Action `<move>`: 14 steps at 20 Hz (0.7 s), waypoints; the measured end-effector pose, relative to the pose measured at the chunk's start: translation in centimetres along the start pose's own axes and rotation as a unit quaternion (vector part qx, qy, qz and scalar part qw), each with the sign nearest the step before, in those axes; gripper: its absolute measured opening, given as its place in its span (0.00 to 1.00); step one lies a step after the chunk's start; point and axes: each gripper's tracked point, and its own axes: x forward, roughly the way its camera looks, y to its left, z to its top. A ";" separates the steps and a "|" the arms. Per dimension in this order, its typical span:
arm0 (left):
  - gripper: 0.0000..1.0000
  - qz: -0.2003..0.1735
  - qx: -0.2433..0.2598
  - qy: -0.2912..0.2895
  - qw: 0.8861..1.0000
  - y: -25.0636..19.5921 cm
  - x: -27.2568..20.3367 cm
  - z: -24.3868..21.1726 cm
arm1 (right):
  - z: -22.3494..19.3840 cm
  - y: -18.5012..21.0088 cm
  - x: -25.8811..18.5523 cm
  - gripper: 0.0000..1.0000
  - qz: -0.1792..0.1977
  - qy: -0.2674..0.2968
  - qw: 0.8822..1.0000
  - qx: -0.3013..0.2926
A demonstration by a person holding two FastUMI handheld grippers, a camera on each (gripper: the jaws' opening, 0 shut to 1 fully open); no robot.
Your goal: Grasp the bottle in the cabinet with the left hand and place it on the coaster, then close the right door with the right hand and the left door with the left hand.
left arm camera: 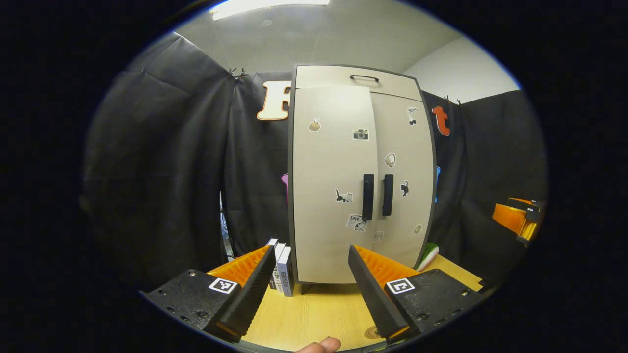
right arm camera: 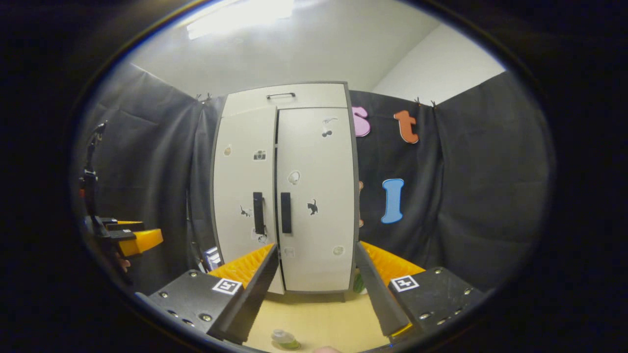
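Bottle [right arm camera: 284,338] is a small item beside the far larger cabinet [left arm camera: 360,176], so start with the cabinet: it stands upright on the wooden table [left arm camera: 314,314] against the black booth wall, tall and pale, with a drawer handle [left arm camera: 364,77] at the top. Both its doors are shut; the left door [left arm camera: 331,186] and right door [left arm camera: 402,181] meet at the middle, where two dark vertical handles [left arm camera: 378,195] sit side by side. Small stickers dot both door fronts. Some books [left arm camera: 282,267] stand upright at the cabinet's left foot, just beside it, and a green-and-white object [left arm camera: 428,255] peeks out at its right foot.

The left gripper [left arm camera: 311,289] hangs in front of the doors, jaws spread wide with nothing between them. The right gripper [right arm camera: 316,289] likewise faces the cabinet, jaws parted and empty.

At the bottom edge of the right gripper view, the bottle appears to stand on the table, its clear cap and green body partly cut off. A coaster [left arm camera: 374,332] lies on the table by the left gripper's right finger. Whether the bottle rests on it cannot be told.
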 end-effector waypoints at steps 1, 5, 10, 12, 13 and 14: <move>0.94 -0.003 0.000 -0.002 1.000 -0.2 0.0 0.1 | 0.1 0.1 -0.2 0.94 -0.001 -0.003 1.000 -0.002; 0.94 -0.013 0.003 -0.011 1.000 -0.5 0.2 1.0 | 0.7 0.0 -0.3 0.92 -0.006 -0.006 1.000 0.005; 0.95 -0.030 -0.010 -0.007 0.999 -1.1 0.3 0.7 | 0.6 0.0 -0.7 0.97 -0.003 -0.009 1.000 -0.008; 0.95 -0.032 -0.005 -0.004 0.999 -1.2 0.4 0.5 | 0.2 -0.2 -1.0 0.95 -0.007 -0.004 1.000 -0.011; 0.94 -0.034 -0.003 -0.004 0.999 -1.3 0.5 0.5 | 0.3 -0.2 -1.0 0.92 -0.007 -0.006 1.000 -0.012; 0.94 -0.038 0.000 -0.006 0.999 -1.3 0.4 0.6 | 0.5 -0.1 -0.9 0.95 -0.005 -0.009 1.000 -0.013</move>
